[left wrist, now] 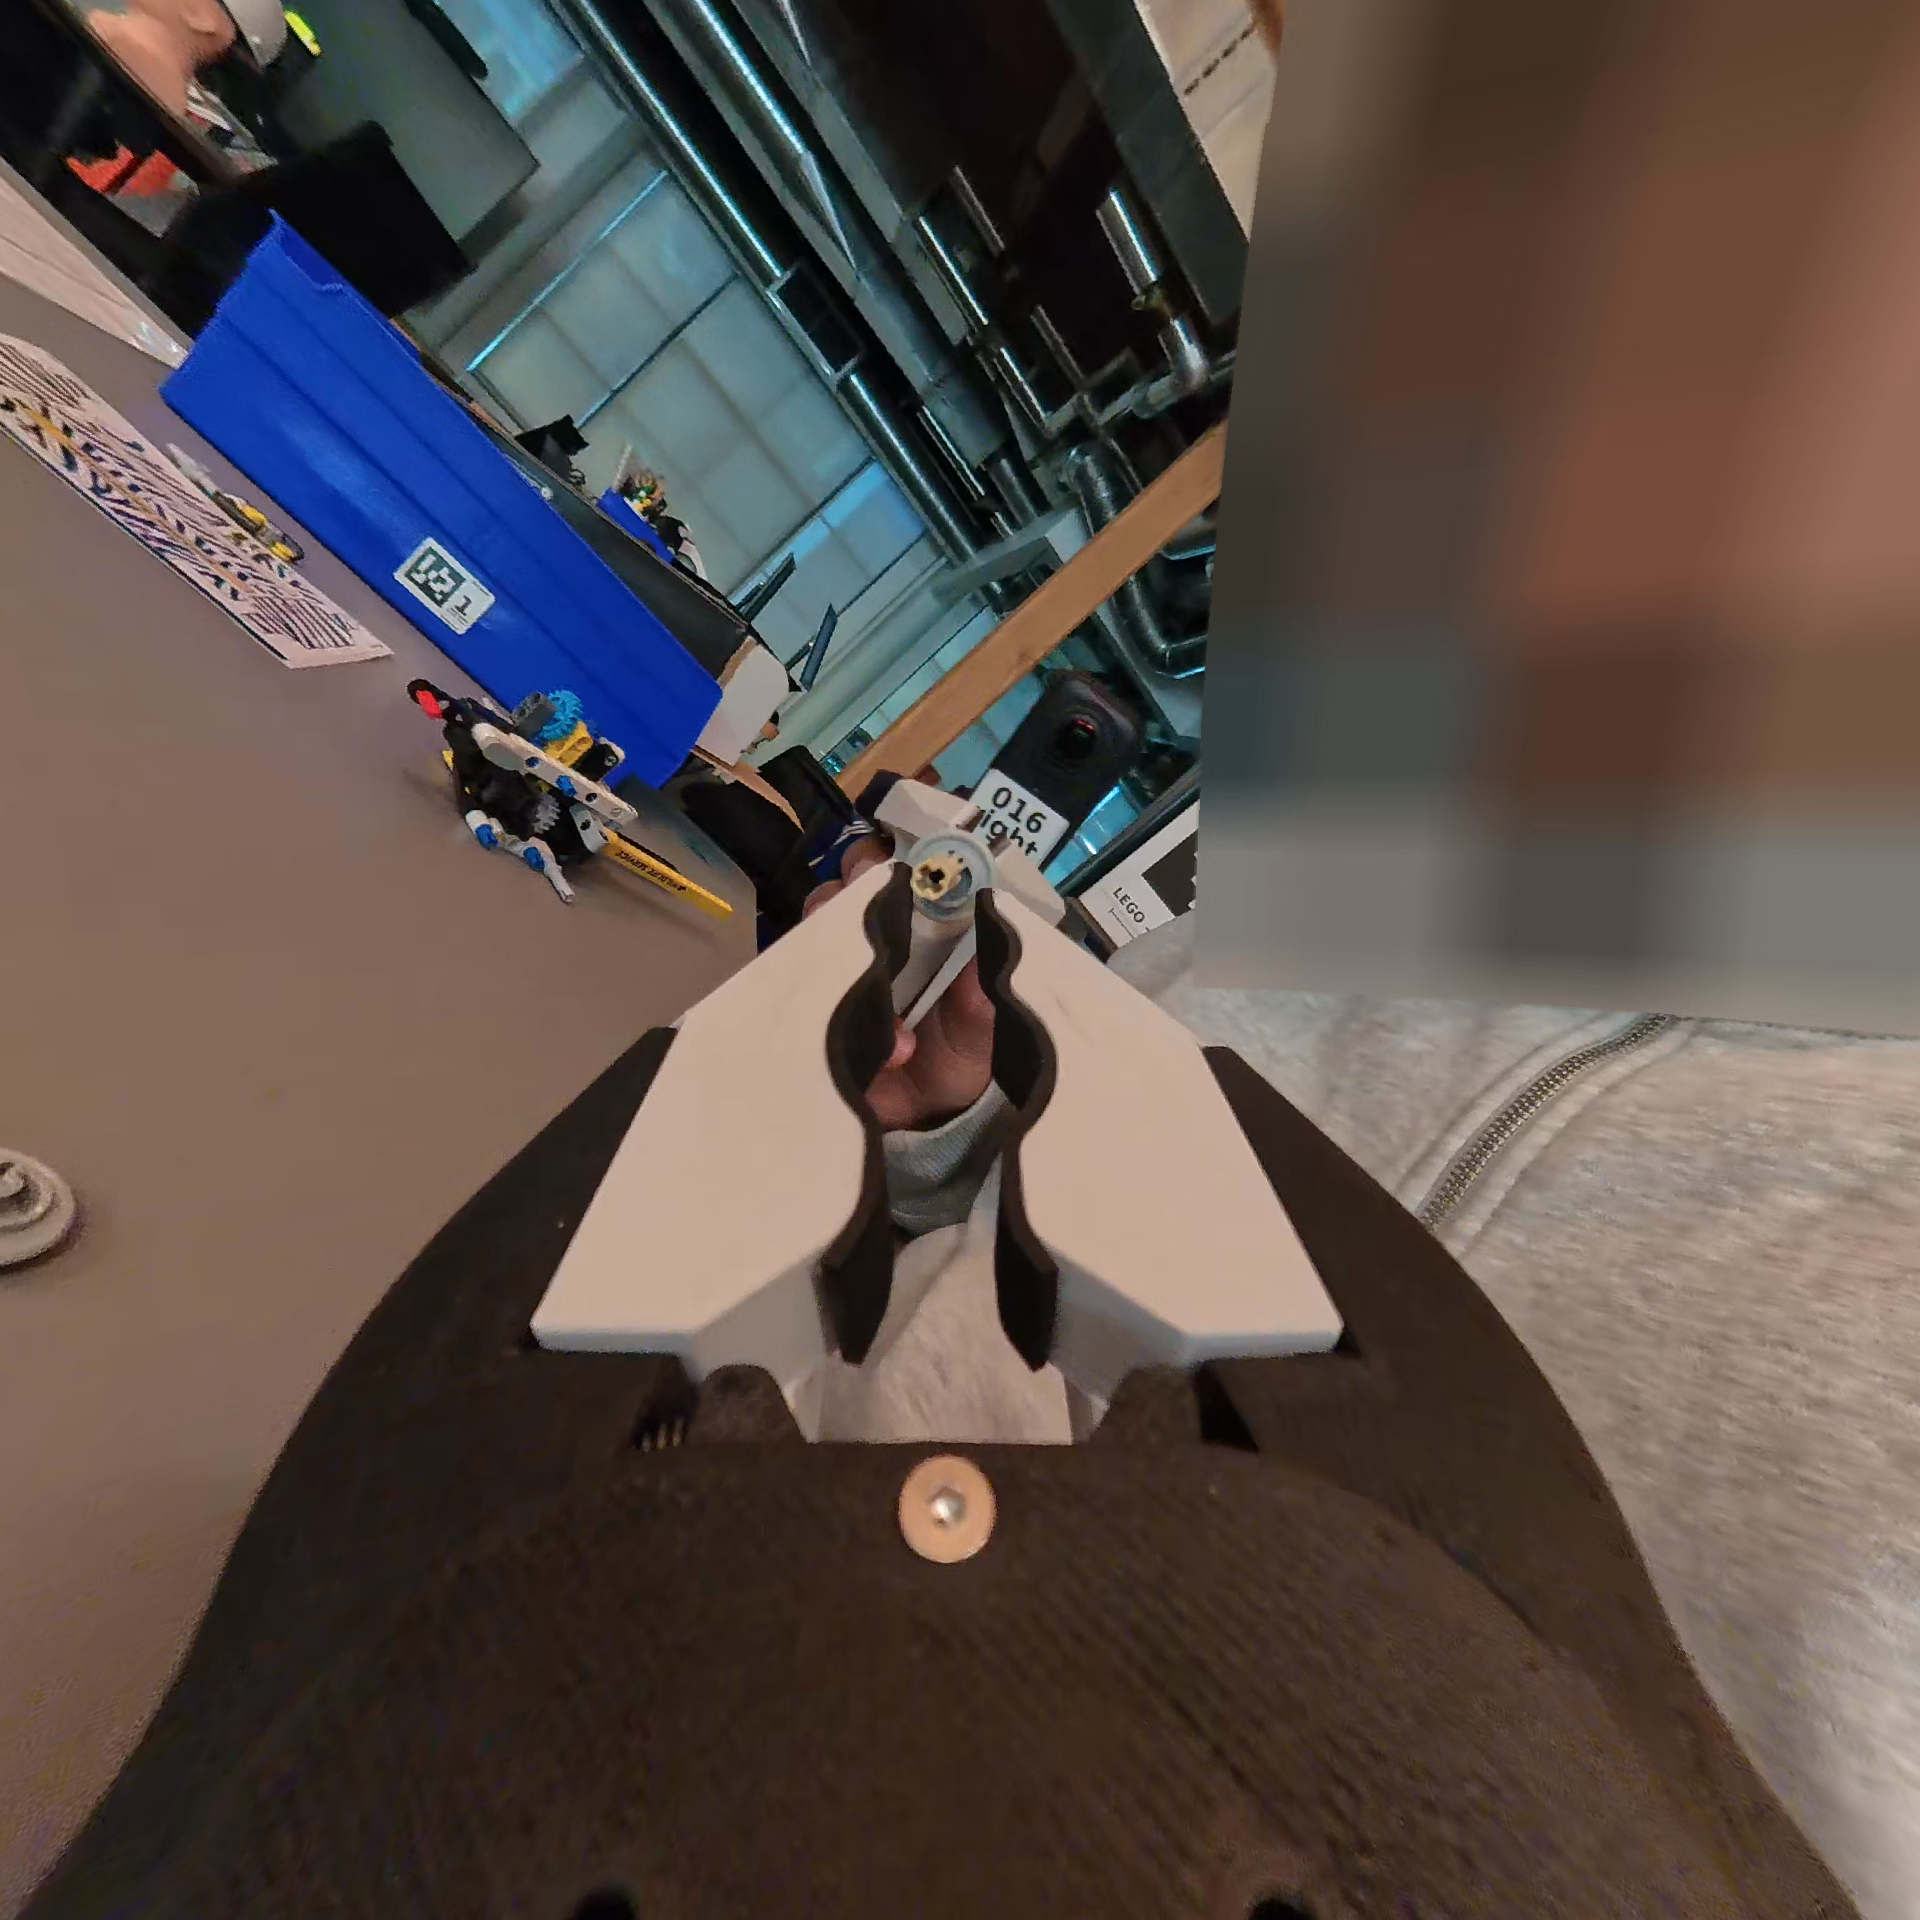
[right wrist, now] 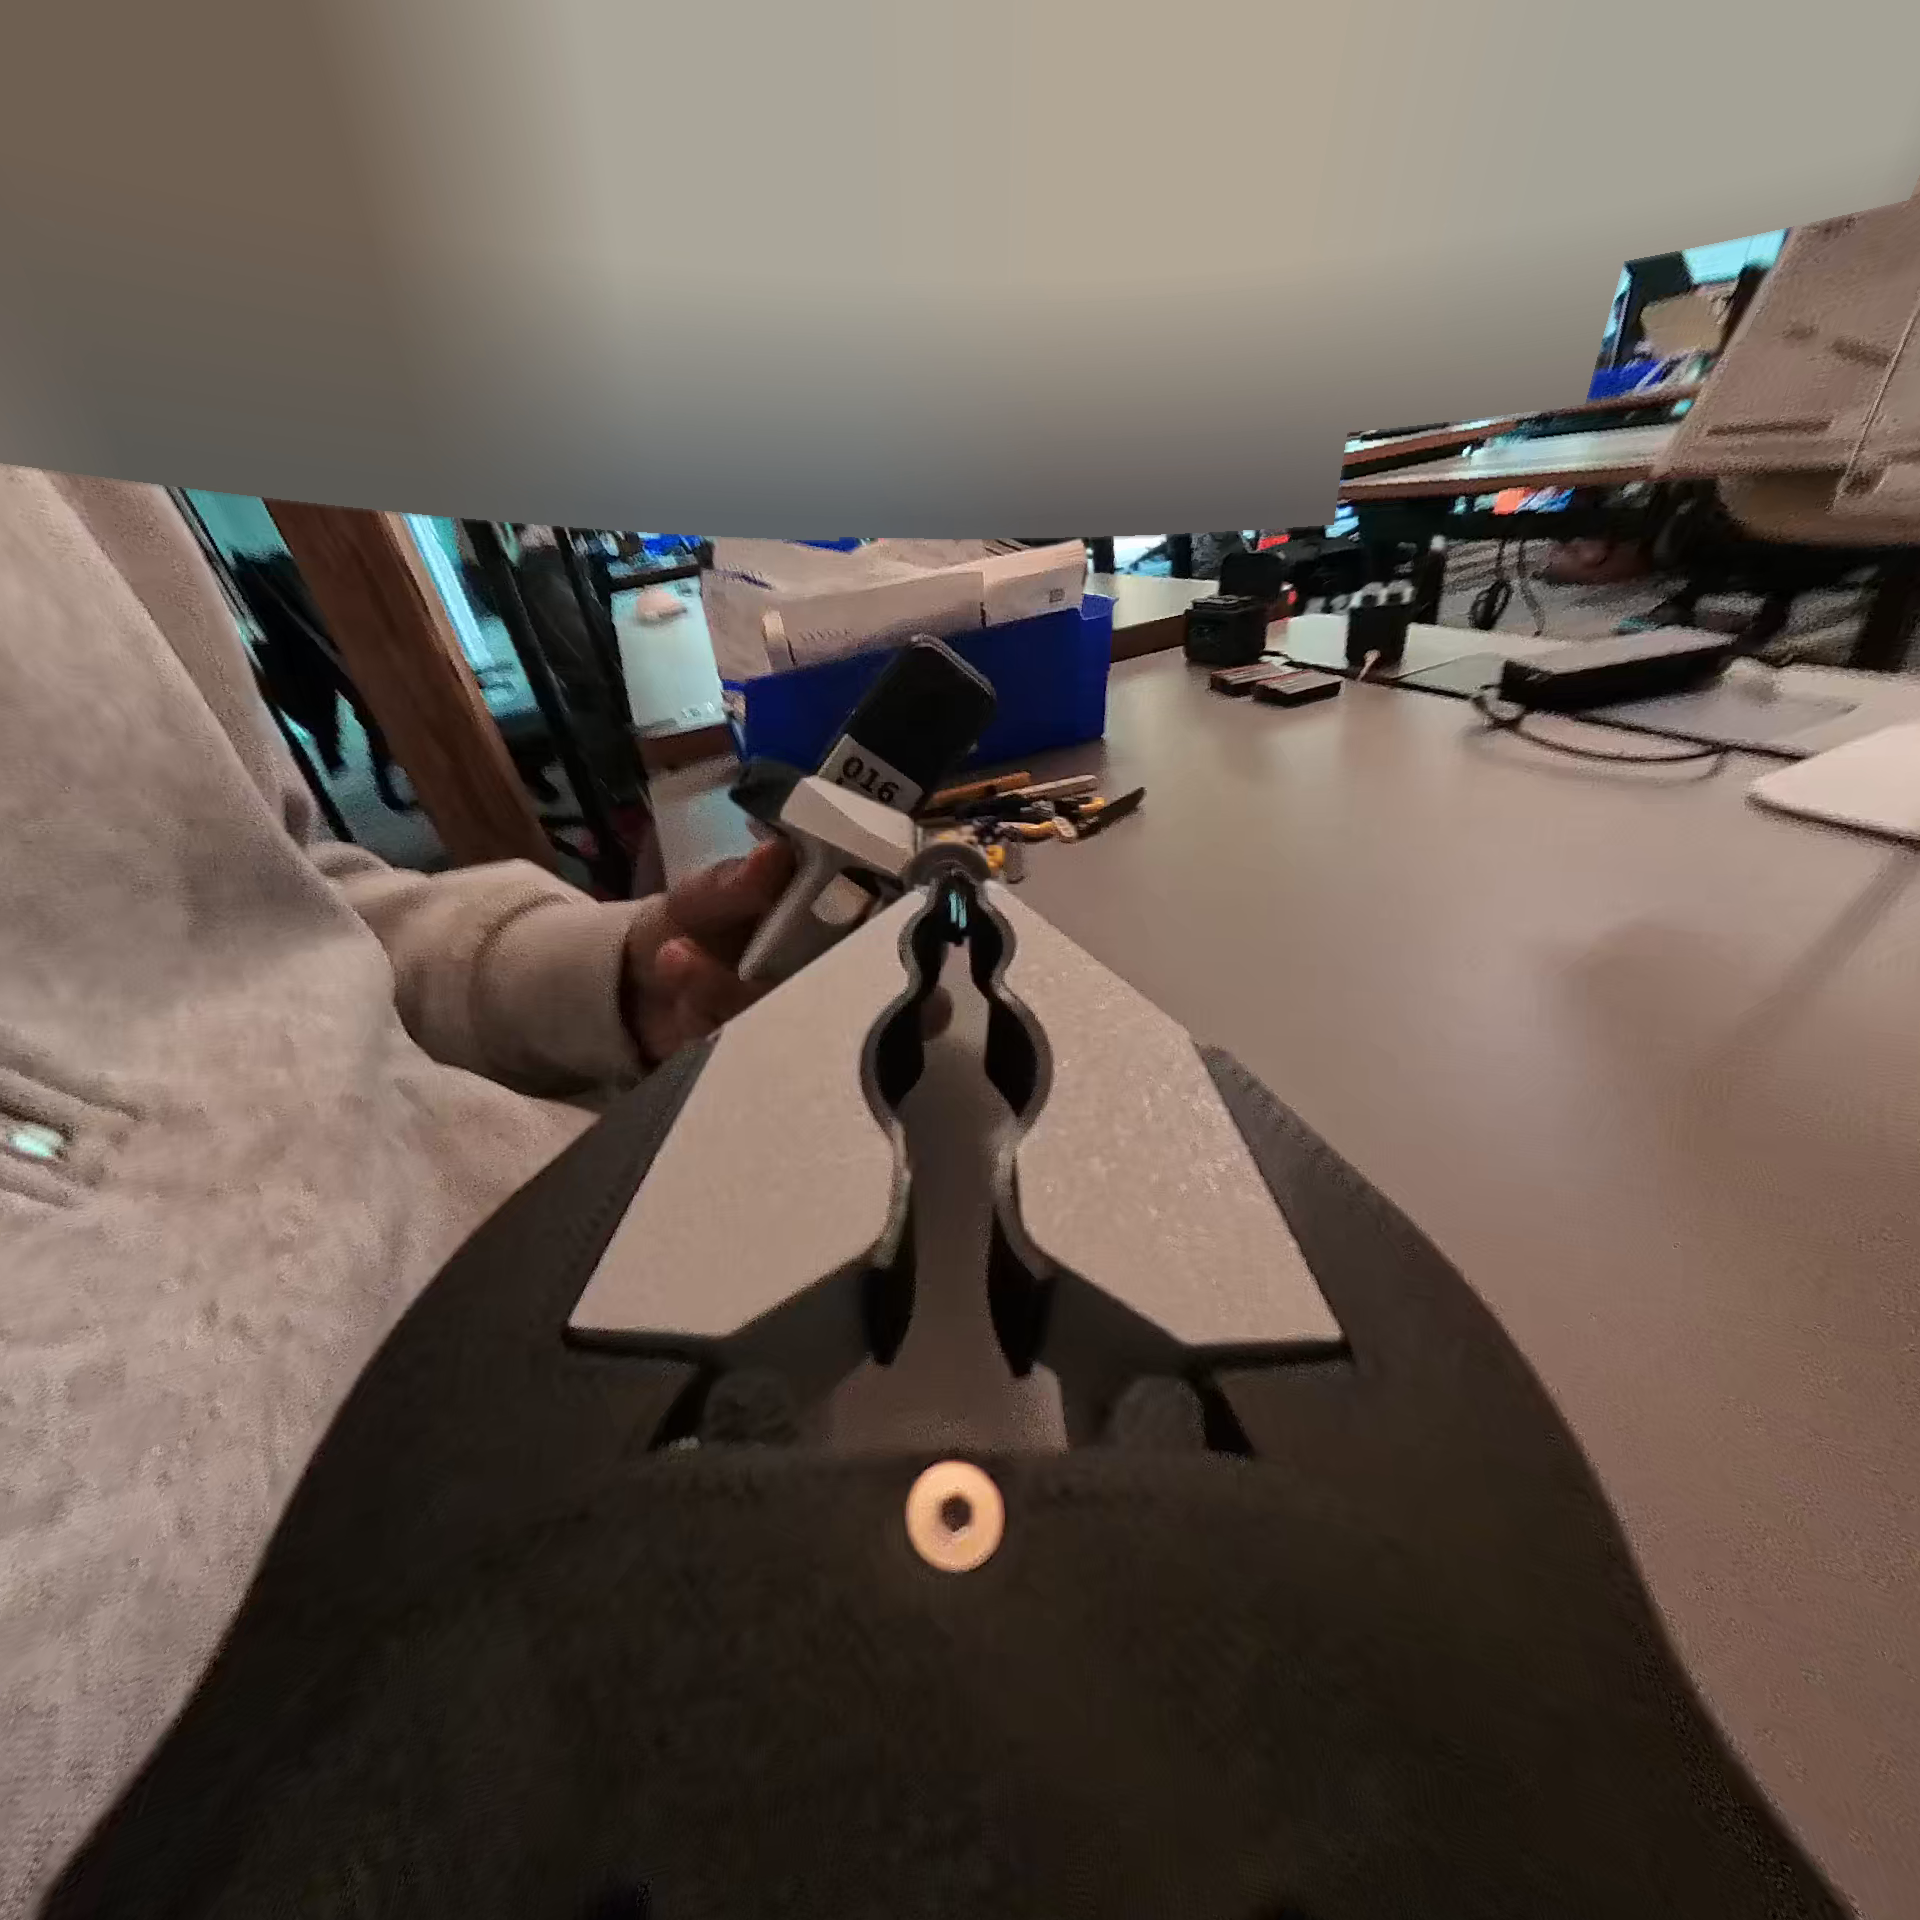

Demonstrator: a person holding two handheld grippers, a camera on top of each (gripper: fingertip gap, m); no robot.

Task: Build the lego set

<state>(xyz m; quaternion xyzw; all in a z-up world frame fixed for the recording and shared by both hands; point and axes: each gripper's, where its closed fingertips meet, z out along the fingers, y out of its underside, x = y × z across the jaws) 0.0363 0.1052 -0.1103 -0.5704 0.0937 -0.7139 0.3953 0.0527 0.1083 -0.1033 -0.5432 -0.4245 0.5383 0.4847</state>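
In the left wrist view my left gripper [left wrist: 940, 894] is shut on a small lego assembly [left wrist: 943, 875]: a light grey round part with a tan axle end, and a white beam running back between the fingers. My right gripper [left wrist: 1023, 831] meets it tip to tip from beyond. In the right wrist view my right gripper [right wrist: 951, 909] is shut on a small dark lego piece [right wrist: 952, 923], pressed against the grey round part [right wrist: 940, 862] held by the left gripper [right wrist: 842, 831]. Both are held in the air. A partly built black, white and yellow lego model [left wrist: 530, 790] lies on the table.
A blue bin [left wrist: 416, 520] stands behind the model, and it also shows in the right wrist view [right wrist: 1029, 686]. A sticker sheet [left wrist: 156, 499] lies at the left. Loose lego parts [right wrist: 1029, 805] lie by the bin. Black devices and cables [right wrist: 1610, 665] sit at the far right. The person's grey sweater [right wrist: 208, 1039] is close. Only a small space, under 4 cm, lies between the two pairs of fingers.
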